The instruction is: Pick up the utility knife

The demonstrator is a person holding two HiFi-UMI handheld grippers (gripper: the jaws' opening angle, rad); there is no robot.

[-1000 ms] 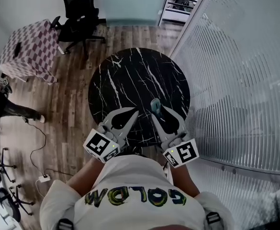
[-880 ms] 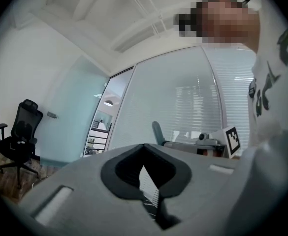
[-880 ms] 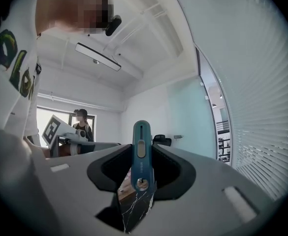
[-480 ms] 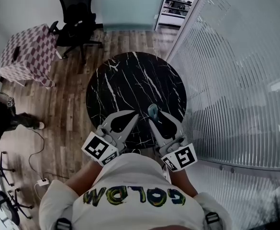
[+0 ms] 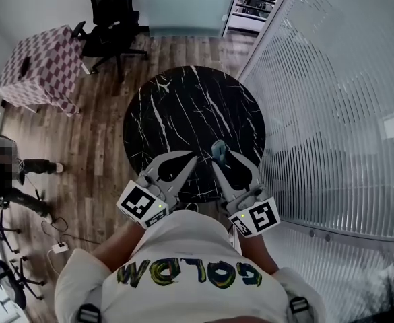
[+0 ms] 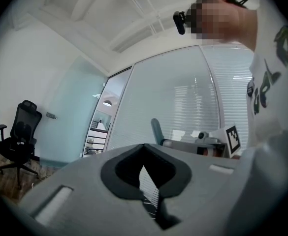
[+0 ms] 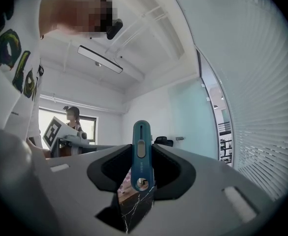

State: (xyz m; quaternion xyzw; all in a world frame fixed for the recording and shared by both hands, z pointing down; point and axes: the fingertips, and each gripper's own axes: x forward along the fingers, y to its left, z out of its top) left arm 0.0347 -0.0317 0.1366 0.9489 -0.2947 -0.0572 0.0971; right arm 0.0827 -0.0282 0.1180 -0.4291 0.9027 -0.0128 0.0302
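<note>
A teal utility knife (image 5: 218,149) stands upright between the jaws of my right gripper (image 5: 219,159), lifted above the near right part of the round black marble table (image 5: 183,106). In the right gripper view the knife (image 7: 142,141) fills the gap, both dark pads press its sides, and its slider faces the camera. My right gripper (image 7: 142,150) is shut on it. My left gripper (image 5: 191,157) hovers beside it over the table's near edge, its tips together with nothing between them. The left gripper view shows the left gripper (image 6: 144,154) against glass and blinds.
A glass wall with blinds (image 5: 331,113) runs close along the table's right side. A black office chair (image 5: 112,19) and a checkered-cloth table (image 5: 38,66) stand at the far left. A person (image 5: 1,170) and floor cables (image 5: 55,247) are at the left edge.
Both grippers and the knife keep their places over the table. The head camera swayed slightly, and the person at the left edge shifted.
</note>
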